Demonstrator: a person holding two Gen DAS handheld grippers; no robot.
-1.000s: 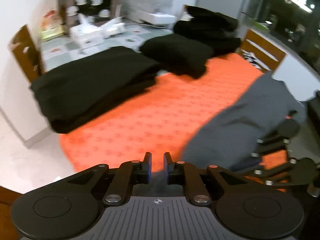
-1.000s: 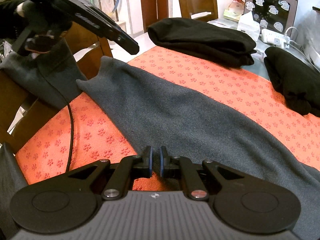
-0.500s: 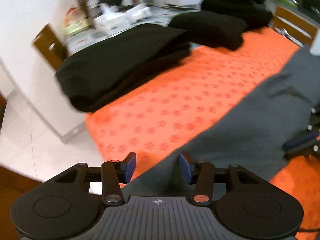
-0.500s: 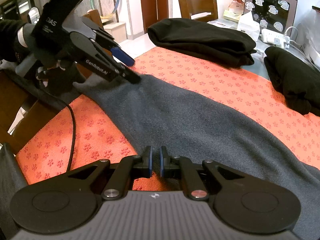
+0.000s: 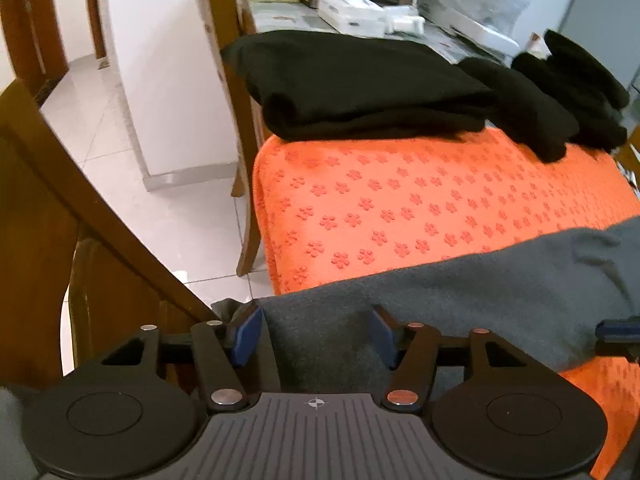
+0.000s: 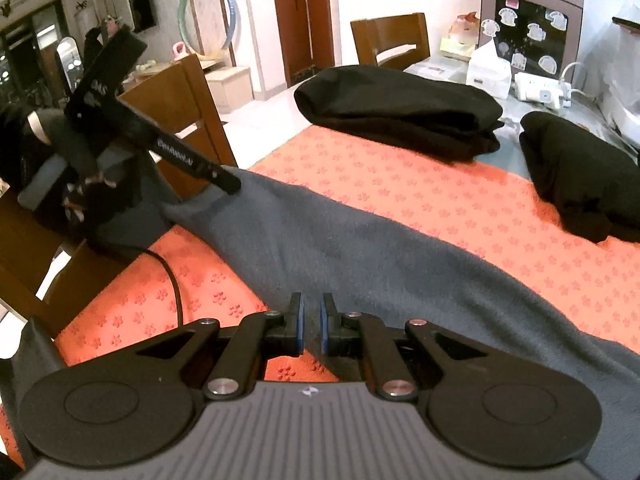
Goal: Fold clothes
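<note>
The grey garment (image 6: 360, 248) lies in a long band across the orange cloth (image 5: 400, 208), one end trailing off the near edge by the chair (image 6: 180, 112). The left gripper (image 5: 316, 334) has just been opening; its jaws stand spread with that end of the fabric lying between them, pads not pressing. The right gripper (image 6: 311, 328) is pinched nearly shut on the garment's near edge. It looks soft, fleecy and limp, light enough to lift but sure to sag and drag, so I'd take it at the corners or hem. Folded black piles (image 5: 360, 88) sit at the far side
</note>
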